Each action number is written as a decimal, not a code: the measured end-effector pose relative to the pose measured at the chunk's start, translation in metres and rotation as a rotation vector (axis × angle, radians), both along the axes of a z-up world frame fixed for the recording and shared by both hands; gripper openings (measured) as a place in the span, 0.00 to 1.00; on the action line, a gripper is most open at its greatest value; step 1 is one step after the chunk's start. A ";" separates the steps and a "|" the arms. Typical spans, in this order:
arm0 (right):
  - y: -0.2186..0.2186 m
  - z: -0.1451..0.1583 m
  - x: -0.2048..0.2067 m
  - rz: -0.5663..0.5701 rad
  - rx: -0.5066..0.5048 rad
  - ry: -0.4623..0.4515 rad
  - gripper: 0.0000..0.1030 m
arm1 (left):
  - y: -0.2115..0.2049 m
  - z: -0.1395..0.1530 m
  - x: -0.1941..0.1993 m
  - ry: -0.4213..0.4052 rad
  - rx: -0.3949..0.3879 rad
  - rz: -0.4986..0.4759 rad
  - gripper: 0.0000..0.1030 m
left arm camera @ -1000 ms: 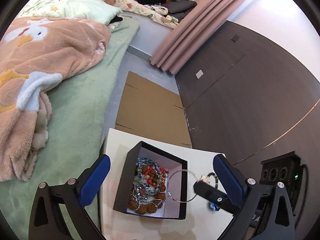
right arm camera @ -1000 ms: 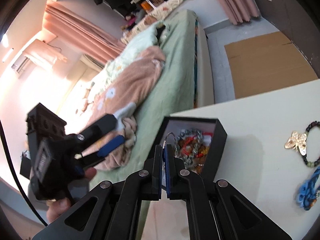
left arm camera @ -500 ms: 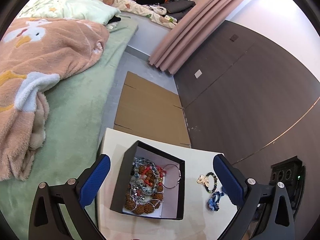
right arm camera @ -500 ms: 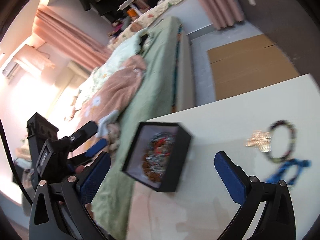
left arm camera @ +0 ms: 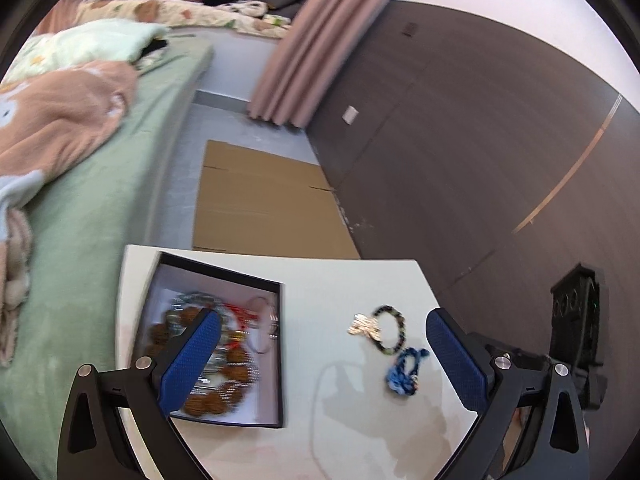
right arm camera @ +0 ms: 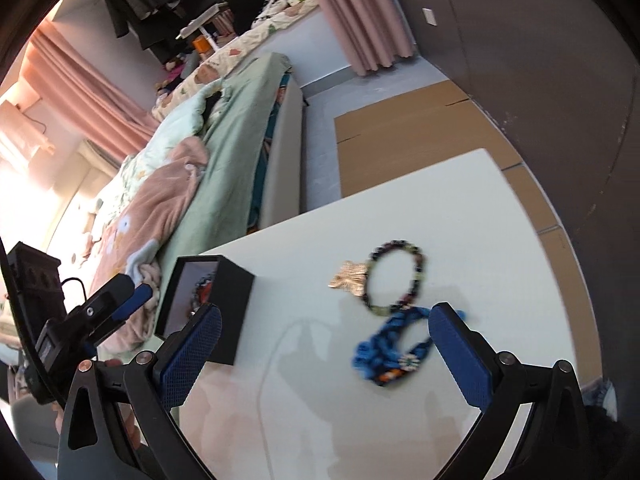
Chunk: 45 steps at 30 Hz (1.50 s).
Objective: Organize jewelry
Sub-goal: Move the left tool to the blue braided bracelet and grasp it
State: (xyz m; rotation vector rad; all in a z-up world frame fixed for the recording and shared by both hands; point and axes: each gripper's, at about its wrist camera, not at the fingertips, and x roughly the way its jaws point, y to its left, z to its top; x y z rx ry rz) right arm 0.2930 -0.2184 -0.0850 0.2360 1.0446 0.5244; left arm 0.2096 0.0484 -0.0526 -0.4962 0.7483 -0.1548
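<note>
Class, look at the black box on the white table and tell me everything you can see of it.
The black box is a square, open-topped case with thin dark walls and a pale lining, possibly card. It sits flat on the white table, near the edge by the bed. Inside lies a blurred heap of jewelry: brown bead strands, a red piece and a thin silver bangle. The left gripper hangs open above it, not touching; one blue finger hides part of the inside.

The left gripper (left arm camera: 320, 354) hangs over the white table (left arm camera: 340, 280) with its blue-padded fingers (left arm camera: 190, 360) spread wide — nothing between them. The right gripper (right arm camera: 324, 350) is likewise splayed above the table — tilted, holding nothing.
</note>
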 end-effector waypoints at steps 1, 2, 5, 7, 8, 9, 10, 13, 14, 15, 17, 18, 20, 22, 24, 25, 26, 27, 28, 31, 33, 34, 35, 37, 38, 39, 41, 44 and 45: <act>-0.005 0.000 0.001 -0.007 -0.005 0.000 1.00 | -0.007 0.000 0.001 -0.003 0.005 -0.013 0.97; -0.010 0.001 0.001 -0.015 -0.011 0.000 1.00 | -0.013 -0.001 0.002 -0.003 0.010 -0.028 0.95; -0.029 0.002 0.005 -0.044 -0.019 0.004 1.00 | -0.032 -0.006 0.008 0.008 0.030 -0.073 0.86; -0.041 0.004 0.007 -0.057 -0.019 0.005 1.00 | -0.047 -0.012 0.012 0.028 0.039 -0.107 0.76; -0.047 0.003 0.008 -0.060 -0.024 0.007 1.00 | -0.051 -0.014 0.014 0.035 0.041 -0.119 0.75; -0.051 0.003 0.008 -0.061 -0.030 0.008 1.00 | -0.059 -0.018 0.016 0.042 0.046 -0.137 0.73; -0.055 0.002 0.009 -0.062 -0.037 0.009 1.00 | -0.065 -0.020 0.017 0.046 0.055 -0.150 0.72; -0.067 -0.001 0.010 -0.065 -0.053 0.017 1.00 | -0.081 -0.027 0.021 0.054 0.075 -0.180 0.71; -0.070 -0.003 0.010 -0.066 -0.056 0.022 1.00 | -0.085 -0.029 0.021 0.056 0.077 -0.186 0.71; -0.073 -0.003 0.009 -0.067 -0.059 0.023 1.00 | -0.090 -0.031 0.022 0.058 0.080 -0.194 0.70; -0.079 -0.006 0.009 -0.074 -0.065 0.024 1.00 | -0.099 -0.035 0.024 0.063 0.087 -0.206 0.66; -0.082 -0.006 0.010 -0.080 -0.065 0.027 1.00 | -0.105 -0.038 0.026 0.069 0.092 -0.215 0.63; -0.085 -0.009 0.011 -0.091 -0.066 0.033 1.00 | -0.117 -0.045 0.029 0.079 0.108 -0.233 0.61; -0.087 -0.010 0.012 -0.095 -0.076 0.036 1.00 | -0.127 -0.051 0.030 0.088 0.123 -0.248 0.60; -0.089 -0.012 0.014 -0.093 -0.084 0.043 1.00 | -0.136 -0.059 0.033 0.102 0.138 -0.263 0.59; -0.090 -0.013 0.014 -0.094 -0.094 0.043 1.00 | -0.141 -0.063 0.034 0.110 0.150 -0.272 0.58; -0.091 -0.013 0.014 -0.095 -0.100 0.042 1.00 | -0.146 -0.067 0.034 0.116 0.166 -0.279 0.58; -0.093 -0.013 0.013 -0.097 -0.109 0.042 1.00 | -0.149 -0.069 0.035 0.120 0.177 -0.281 0.58; -0.095 -0.013 0.013 -0.099 -0.111 0.042 1.00 | -0.151 -0.072 0.035 0.127 0.188 -0.282 0.57; -0.103 -0.013 0.013 -0.111 -0.110 0.040 1.00 | -0.155 -0.077 0.038 0.141 0.214 -0.265 0.57; -0.105 -0.012 0.014 -0.117 -0.118 0.040 1.00 | -0.159 -0.079 0.039 0.142 0.240 -0.258 0.57; -0.106 -0.013 0.015 -0.116 -0.121 0.041 1.00 | -0.162 -0.080 0.039 0.142 0.255 -0.256 0.57; -0.107 -0.013 0.015 -0.115 -0.123 0.042 1.00 | -0.165 -0.081 0.040 0.143 0.270 -0.256 0.57; -0.107 -0.013 0.015 -0.112 -0.127 0.043 1.00 | -0.169 -0.084 0.042 0.145 0.287 -0.258 0.57; -0.107 -0.013 0.015 -0.111 -0.128 0.043 1.00 | -0.171 -0.086 0.043 0.147 0.290 -0.260 0.57; -0.107 -0.013 0.016 -0.110 -0.129 0.043 1.00 | -0.173 -0.089 0.044 0.153 0.293 -0.263 0.57; -0.107 -0.013 0.016 -0.111 -0.129 0.043 1.00 | -0.176 -0.090 0.045 0.144 0.303 -0.261 0.57; -0.107 -0.014 0.015 -0.112 -0.129 0.042 1.00 | -0.179 -0.091 0.045 0.134 0.332 -0.264 0.48; -0.107 -0.014 0.015 -0.111 -0.130 0.043 1.00 | -0.182 -0.091 0.045 0.132 0.334 -0.265 0.42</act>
